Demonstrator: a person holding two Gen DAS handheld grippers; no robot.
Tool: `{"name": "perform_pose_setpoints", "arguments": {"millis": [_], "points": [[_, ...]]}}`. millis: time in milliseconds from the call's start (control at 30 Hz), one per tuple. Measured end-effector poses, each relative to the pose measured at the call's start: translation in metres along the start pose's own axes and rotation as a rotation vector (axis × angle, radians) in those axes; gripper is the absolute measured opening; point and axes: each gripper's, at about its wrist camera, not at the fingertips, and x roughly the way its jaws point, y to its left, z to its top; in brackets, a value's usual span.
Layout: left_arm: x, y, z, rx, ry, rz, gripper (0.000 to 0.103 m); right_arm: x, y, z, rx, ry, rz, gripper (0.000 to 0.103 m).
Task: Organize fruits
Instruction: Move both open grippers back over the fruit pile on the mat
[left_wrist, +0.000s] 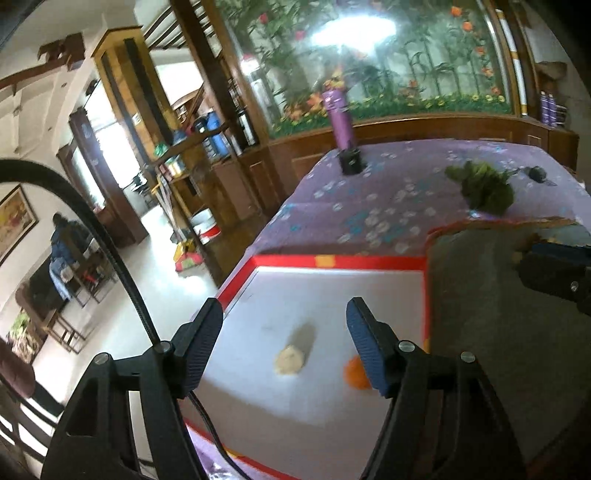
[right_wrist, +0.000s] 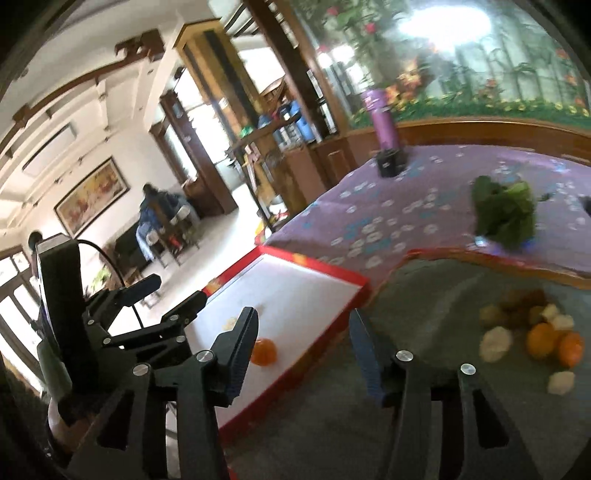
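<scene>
The fruit pile sits on the grey mat, off to the right of and a little beyond the right tongs: oranges, pale lumpy pieces and some brownish ones, huddled and touching. No piece has a clear long axis; they look roundish. The right tongs are the nearer pair to that heap, so I'd judge the next pick falls to them, with a swing rightward.

Two pieces lie apart from the pile in the white tray with its red rim: an orange just beside the inner face of the left tongs' right finger, and a pale fruit lying on the tray below the gap. Both pairs of tongs stand released, nothing between their pads.

The tray butts against the mat on a surface draped in purple flowered cloth. Farther back lie a bunch of leafy greens and a purple bottle on a dark stand. Behind is a floral mural, wooden shelving, and a person seated across the room.
</scene>
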Motion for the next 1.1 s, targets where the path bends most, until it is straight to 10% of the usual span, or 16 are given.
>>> {"name": "perform_pose_setpoints", "arguments": {"millis": [700, 1100], "points": [[-0.01, -0.109, 0.048, 0.164, -0.042, -0.113, 0.071, -0.101, -0.126, -0.013, 0.205, -0.123, -0.181, 0.055], [0.051, -0.182, 0.027, 0.319, 0.142, -0.32, 0.078, -0.107, -0.181, -0.052, 0.212, 0.061, -0.323, 0.055]]}}
